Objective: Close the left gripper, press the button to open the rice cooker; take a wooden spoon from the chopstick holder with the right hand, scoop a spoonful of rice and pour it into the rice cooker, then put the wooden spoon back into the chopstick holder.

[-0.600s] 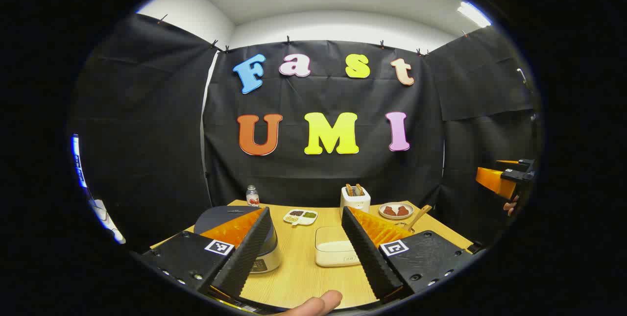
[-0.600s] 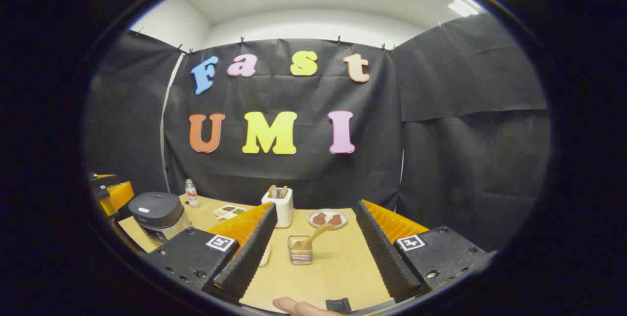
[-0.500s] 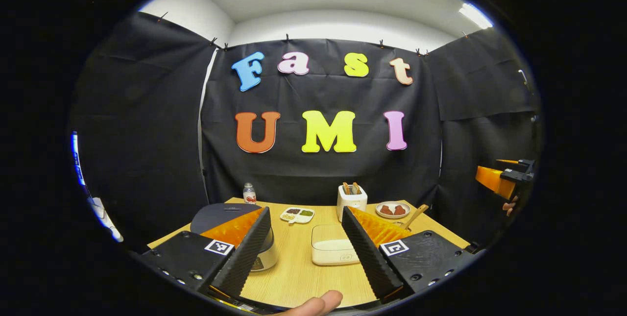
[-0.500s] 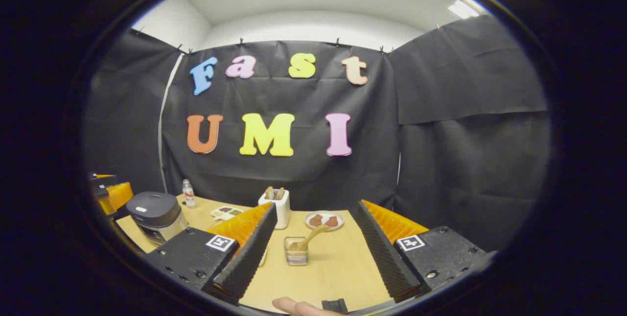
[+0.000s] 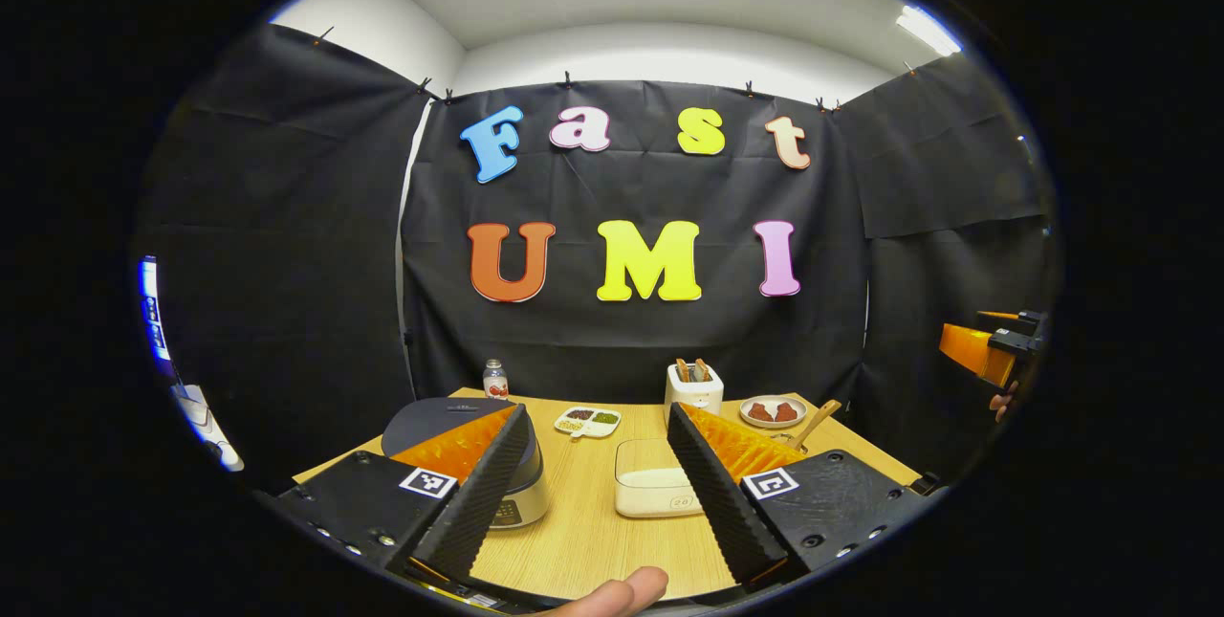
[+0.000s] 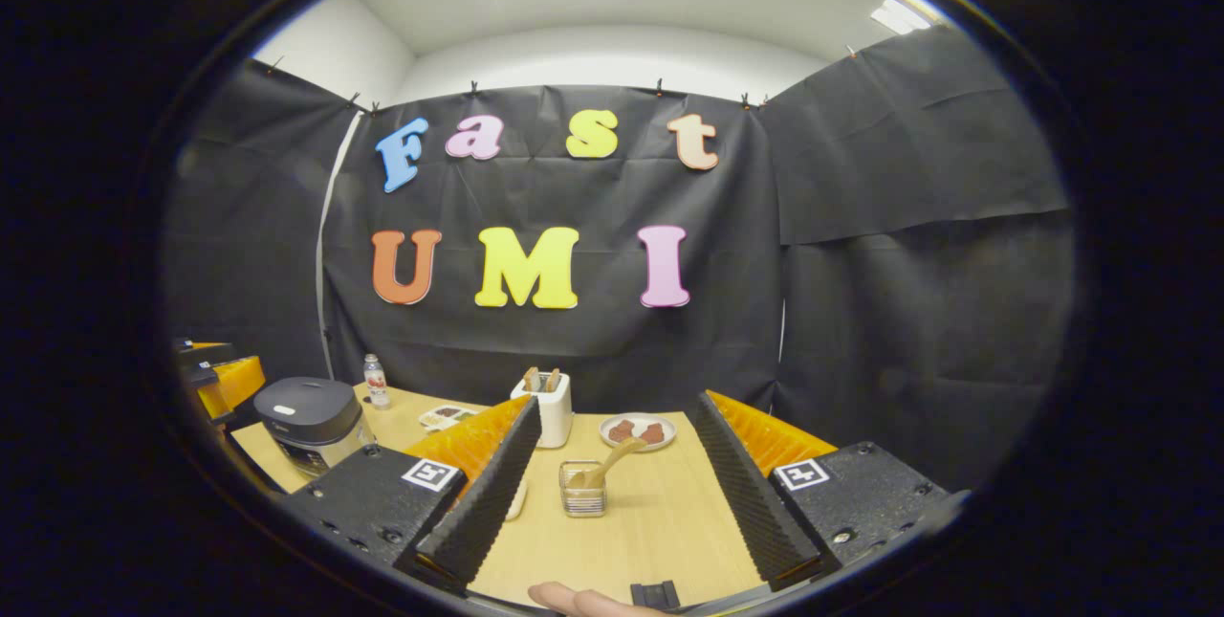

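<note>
2 claws hang spread above a wooden surface [image 5: 583, 540] in a black-draped booth, neither one gripping anything. In the left gripper view, the left claw [image 5: 598, 483] has its jaws wide apart, framing the near part of the surface; a fingertip [image 5: 617, 593] shows at the bottom edge. The rice cooker [image 5: 521, 493], dark lid down, sits just behind the claw's left finger and is partly hidden by it. A white lidded box [image 5: 650, 491] stands between the fingers toward the right one. Farther back are a small divided dish [image 5: 588, 422], a small bottle [image 5: 493, 380], a white toaster [image 5: 692, 389] with 2 slices in it, and a plate [image 5: 773, 411] of brown pieces. The wooden spoon [image 5: 818, 421] leans out beyond the right finger. At the far right edge the other claw is seen, held by a hand [image 5: 1002, 401].

In the right gripper view, the right claw [image 6: 612, 478] is likewise parted, well short of the clear chopstick holder [image 6: 582, 491] that stands between its fingers on the surface [image 6: 631, 540]. The wooden spoon [image 6: 612, 460] rests inside the holder, handle tilted up to the right. The rice cooker [image 6: 308, 421] stands closed at the left, the toaster [image 6: 545, 405] and plate [image 6: 638, 431] behind the holder.
</note>
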`<state>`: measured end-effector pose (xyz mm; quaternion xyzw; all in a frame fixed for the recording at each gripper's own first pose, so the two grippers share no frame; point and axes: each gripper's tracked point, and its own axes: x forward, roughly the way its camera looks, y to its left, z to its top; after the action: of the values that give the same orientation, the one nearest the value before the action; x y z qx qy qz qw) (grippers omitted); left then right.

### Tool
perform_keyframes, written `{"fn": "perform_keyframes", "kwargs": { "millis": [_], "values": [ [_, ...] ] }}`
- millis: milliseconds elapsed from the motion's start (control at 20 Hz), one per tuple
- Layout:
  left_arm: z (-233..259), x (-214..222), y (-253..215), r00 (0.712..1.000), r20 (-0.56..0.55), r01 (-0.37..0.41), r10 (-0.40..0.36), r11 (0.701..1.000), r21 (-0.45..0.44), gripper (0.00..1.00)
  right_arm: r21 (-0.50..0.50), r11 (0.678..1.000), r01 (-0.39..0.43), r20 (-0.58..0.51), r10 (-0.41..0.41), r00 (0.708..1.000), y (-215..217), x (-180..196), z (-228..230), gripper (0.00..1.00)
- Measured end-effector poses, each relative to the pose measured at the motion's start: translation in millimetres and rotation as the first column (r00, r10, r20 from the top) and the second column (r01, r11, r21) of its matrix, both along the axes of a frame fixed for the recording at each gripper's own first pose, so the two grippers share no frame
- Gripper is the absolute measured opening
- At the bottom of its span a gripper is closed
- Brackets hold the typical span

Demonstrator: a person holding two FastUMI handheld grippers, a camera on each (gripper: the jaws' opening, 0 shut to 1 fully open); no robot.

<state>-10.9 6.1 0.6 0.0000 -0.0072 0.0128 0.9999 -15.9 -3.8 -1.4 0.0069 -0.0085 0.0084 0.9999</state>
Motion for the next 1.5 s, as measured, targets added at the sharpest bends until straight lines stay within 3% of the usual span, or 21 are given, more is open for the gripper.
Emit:
{"fn": "perform_keyframes", "kwargs": {
  "millis": [250, 600, 700, 900, 950, 1050, 1100, 1150, 1200, 1500],
  "values": [
    [-7, 3, 11, 0.999, -0.010, -0.031, 0.031, 0.999, -0.011, 0.94, 0.007, 1.000, -0.009, -0.001, 0.009, 1.000, 1, -1, -5, 1.00],
    [-11, 12, 20, 1.000, 0.003, -0.011, 0.011, 0.999, -0.047, 0.91, 0.018, 1.000, -0.018, -0.006, 0.018, 1.000, 1, 2, -15, 1.00],
    [-16, 16, 23, 1.000, -0.013, -0.009, 0.009, 0.999, -0.042, 0.83, 0.025, 0.999, -0.023, -0.010, 0.024, 1.000, 2, 4, -19, 1.00],
    [-34, 32, 43, 0.995, -0.095, -0.043, 0.038, 0.998, -0.044, 0.53, 0.026, 0.999, -0.031, -0.013, 0.032, 0.999, 3, 6, -29, 1.00],
    [-41, 37, 47, 0.991, -0.128, -0.042, 0.036, 0.998, -0.045, 0.39, 0.026, 0.999, -0.031, -0.014, 0.032, 0.999, 2, 7, -31, 1.00],
    [-49, 48, 64, 0.982, -0.178, -0.073, 0.068, 0.997, -0.027, 0.22, 0.027, 0.999, -0.034, -0.013, 0.035, 0.999, 2, 8, -37, 1.00],
    [-52, 54, 72, 0.977, -0.197, -0.092, 0.085, 0.995, -0.026, 0.05, 0.027, 0.999, -0.038, -0.011, 0.038, 0.999, 2, 10, -39, 1.00],
    [-58, 58, 81, 0.969, -0.225, -0.113, 0.103, 0.993, -0.032, 0.11, 0.029, 0.999, -0.040, -0.010, 0.040, 0.999, 0, 10, -42, 1.00],
    [-64, 63, 88, 0.959, -0.257, -0.125, 0.115, 0.992, -0.025, 0.00, 0.031, 0.999, -0.042, -0.009, 0.042, 0.999, -1, 12, -45, 1.00],
    [-115, 88, 149, 0.859, -0.449, -0.250, 0.247, 0.967, 0.054, 0.00, 0.042, 0.997, -0.066, -0.033, 0.067, 0.997, -2, 22, -66, 1.00]
  ]
}}
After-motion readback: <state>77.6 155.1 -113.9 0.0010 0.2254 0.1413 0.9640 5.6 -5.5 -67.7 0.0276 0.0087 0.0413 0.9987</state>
